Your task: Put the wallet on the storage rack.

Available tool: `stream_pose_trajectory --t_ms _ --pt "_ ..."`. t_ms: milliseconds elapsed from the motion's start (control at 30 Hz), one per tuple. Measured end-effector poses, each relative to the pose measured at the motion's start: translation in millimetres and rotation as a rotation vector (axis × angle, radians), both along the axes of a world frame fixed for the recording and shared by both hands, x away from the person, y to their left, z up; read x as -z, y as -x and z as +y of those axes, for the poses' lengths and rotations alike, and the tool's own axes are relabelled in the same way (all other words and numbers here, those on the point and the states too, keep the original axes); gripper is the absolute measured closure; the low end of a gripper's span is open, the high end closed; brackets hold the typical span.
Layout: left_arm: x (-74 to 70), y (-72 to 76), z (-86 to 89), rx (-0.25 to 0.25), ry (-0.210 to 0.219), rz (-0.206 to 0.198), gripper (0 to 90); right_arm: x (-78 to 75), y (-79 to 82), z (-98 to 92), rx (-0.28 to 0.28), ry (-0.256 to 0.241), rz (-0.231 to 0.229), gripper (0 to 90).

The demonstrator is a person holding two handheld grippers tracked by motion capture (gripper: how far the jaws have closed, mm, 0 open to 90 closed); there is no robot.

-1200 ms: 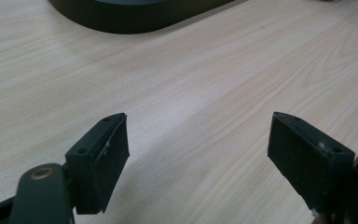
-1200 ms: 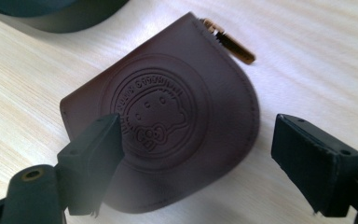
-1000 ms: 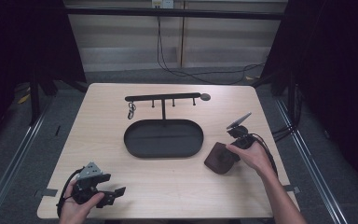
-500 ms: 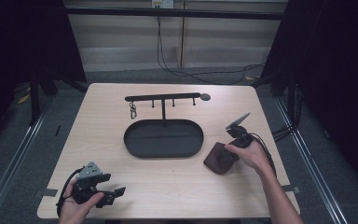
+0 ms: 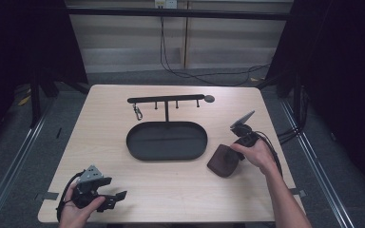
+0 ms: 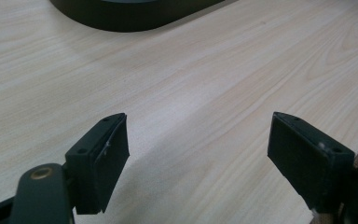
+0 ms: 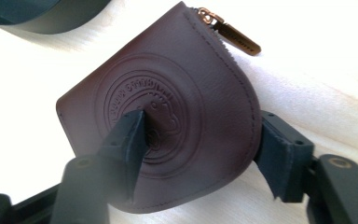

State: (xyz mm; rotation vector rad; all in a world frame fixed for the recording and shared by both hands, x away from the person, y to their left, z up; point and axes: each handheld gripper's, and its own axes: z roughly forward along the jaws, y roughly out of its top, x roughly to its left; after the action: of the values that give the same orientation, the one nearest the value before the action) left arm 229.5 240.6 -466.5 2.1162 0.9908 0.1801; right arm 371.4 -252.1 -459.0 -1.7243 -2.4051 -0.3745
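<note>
jaws of the right gripper stand on either side of a dark brown leather pouch, one black pad lying over its stamped round emblem, the other against its curved stitched edge, so they pinch it. a brass zipper pull sticks out from the pouch's far corner. from above, the pouch sits on the right part of the wooden table, just near-right of the black oval tray and apart from it, with the right gripper at its right edge, held in the person's right hand.

beyond the tray, a low black rack with short pegs stands toward the far side; a small metal clasp hangs at its left end.

over at the near left corner, the left gripper is held low over bare wood in the left hand. its jaws are spread wide with nothing between them; the left gripper view shows only table grain there and the tray's rim farther off.
</note>
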Motion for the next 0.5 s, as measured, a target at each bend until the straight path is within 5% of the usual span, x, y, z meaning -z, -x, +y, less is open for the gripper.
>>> stream_pose_trajectory --t_ms 167,267,500 --pt "0.1 -0.2 0.3 0.003 -0.014 -0.001 20.4 -10.2 0.2 2.2 0.006 0.034 -0.024 52.0" --pt "0.2 0.4 -0.9 0.003 -0.011 -0.001 20.4 -18.4 1.3 0.4 0.023 0.013 -0.045 61.3" --pt "0.0 0.2 -0.5 0.003 -0.007 -0.001 20.4 -34.5 3.1 -2.3 0.034 0.045 -0.073 67.2"
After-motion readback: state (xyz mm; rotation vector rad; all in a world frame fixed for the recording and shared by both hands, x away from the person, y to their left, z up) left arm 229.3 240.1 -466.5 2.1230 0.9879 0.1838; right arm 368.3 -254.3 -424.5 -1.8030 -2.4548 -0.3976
